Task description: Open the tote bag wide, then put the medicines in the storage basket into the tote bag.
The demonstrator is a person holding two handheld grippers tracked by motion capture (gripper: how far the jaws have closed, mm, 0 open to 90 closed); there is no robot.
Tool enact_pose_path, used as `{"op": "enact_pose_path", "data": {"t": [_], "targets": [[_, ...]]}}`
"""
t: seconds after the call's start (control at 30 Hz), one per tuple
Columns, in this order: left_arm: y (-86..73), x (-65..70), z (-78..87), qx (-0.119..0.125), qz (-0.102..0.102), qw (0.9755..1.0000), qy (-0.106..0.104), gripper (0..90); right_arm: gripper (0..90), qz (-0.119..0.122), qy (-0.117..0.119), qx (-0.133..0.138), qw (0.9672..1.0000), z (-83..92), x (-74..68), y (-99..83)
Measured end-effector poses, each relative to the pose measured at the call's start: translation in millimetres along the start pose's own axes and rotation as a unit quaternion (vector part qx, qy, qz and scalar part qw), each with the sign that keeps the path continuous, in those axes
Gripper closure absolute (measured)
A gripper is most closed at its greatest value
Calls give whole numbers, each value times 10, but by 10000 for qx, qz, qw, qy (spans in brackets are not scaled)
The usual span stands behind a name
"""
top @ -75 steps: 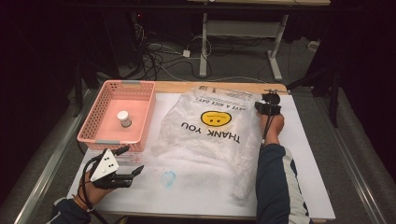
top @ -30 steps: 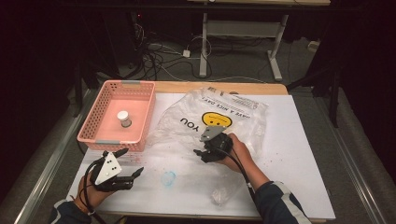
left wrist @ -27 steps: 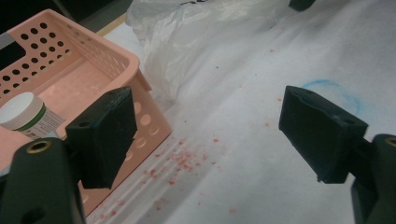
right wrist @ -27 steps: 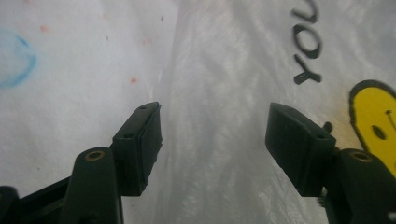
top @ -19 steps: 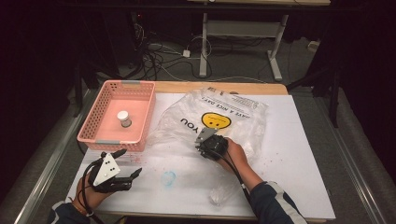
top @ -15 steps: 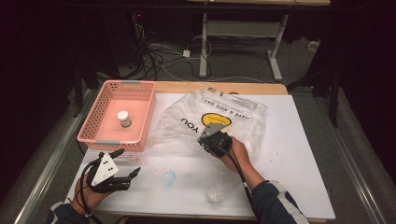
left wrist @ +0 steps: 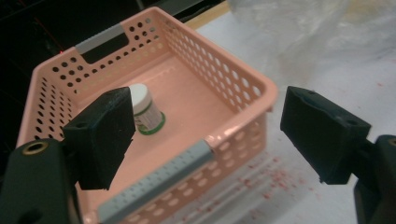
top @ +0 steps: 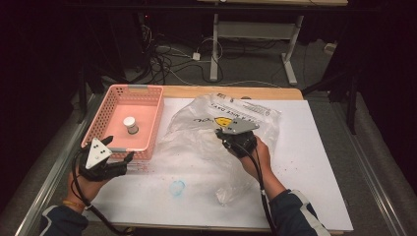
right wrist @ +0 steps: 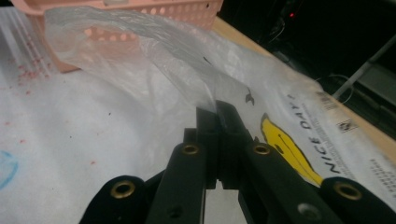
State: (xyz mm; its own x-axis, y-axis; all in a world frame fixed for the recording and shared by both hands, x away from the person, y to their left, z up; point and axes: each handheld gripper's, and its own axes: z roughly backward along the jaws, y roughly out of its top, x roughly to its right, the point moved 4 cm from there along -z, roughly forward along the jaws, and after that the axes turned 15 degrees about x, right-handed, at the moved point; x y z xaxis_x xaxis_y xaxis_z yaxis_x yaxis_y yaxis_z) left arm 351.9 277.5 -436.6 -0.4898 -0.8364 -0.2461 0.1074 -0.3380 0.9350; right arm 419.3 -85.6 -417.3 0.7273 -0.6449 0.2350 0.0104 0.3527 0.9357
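The right hand [top: 255, 152] reaches in from the near edge to the middle of the table, forearm angled up and to the left, with the right gripper [top: 227, 136] on the plastic bag [top: 231, 123]. In the right gripper view the two black jaws are pressed together on a fold of the thin clear film, which rises from the pinch and drapes away to the left. The jaws have just been closing, with the film between them. The bag lies crumpled across the white table cover [top: 314, 162] at the centre, its printed yellow face [right wrist: 285, 147] and black lettering toward the far side.

The left hand [top: 93, 172] sits at the near left corner, wrist low, holding the left gripper [top: 125, 158] just near of the pink basket [top: 147, 101]. In the left gripper view its jaws are spread wide with nothing between them, pointing over the basket's near rim.

Counted: one plastic bag, one pink basket, and one small white-capped jar [top: 130, 124] standing upright in the basket. There are also one faint blue ring mark [top: 177, 187] on the cover near the front, and two grippers, one per hand. Fine reddish specks [left wrist: 275, 179] are scattered on the cover beside the basket.
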Motion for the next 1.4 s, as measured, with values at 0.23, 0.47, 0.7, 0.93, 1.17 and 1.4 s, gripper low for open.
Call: {"op": "enact_pose_path", "data": {"t": [0.23,0.47,0.7,0.93,1.17,1.4], "targets": [[182,-225,-374,-427,-287,9987,40,168,900,-65,-63,366,9993,123,31,194],[180,-599,-984,-1396,-254,9899,-16,169,899,-32,52,413,9991,100,2,223],[-42,-802,-1428,-2529,-128,9674,-93,206,897,-46,139,480,9987,118,6,207],[-262,-895,-1596,-3234,337,9447,-426,450,896,18,228,482,9986,143,-1,173],[-183,-875,-1549,-3104,284,9488,-505,485,896,-1,202,525,9984,177,26,178],[273,-779,-1121,-1568,173,9870,-299,487,896,25,130,544,9984,178,14,195]]}}
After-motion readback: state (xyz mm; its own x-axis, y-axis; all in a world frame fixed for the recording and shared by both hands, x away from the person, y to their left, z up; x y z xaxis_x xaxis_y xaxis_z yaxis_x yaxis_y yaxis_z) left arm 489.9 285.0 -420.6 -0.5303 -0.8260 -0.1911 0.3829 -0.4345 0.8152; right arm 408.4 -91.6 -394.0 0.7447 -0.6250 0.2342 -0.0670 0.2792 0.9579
